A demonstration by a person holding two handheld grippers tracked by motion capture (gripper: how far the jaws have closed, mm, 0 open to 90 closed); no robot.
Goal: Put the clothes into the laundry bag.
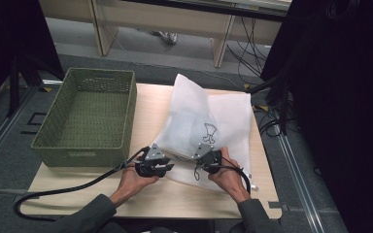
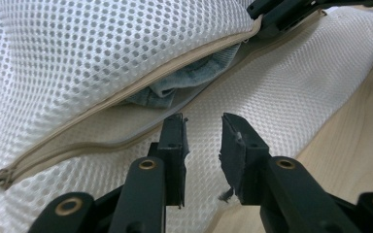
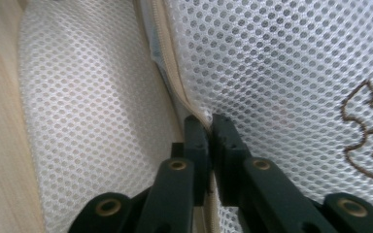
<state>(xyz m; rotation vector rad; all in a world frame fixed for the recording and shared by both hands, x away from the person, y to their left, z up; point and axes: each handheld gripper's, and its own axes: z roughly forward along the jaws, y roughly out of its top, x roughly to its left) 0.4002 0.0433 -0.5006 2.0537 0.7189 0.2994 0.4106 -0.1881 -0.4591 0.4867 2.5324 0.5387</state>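
It looks like a lab or an office room used for recording: a small wooden table (image 1: 150,204) stands on grey carpet (image 1: 9,145), with loose cables (image 1: 247,48) under desks (image 1: 175,22) and black stands (image 1: 14,82) around.

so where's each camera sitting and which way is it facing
High view: above the person's side, looking forward and down at the table, green basket and mesh bag; forearms, hands and both grippers show.
Left gripper view: on the left gripper, facing the bag's open zipper; jaws apart.
Right gripper view: on the right gripper, jaws clamped on the zipper edge.
All share the mesh bag.
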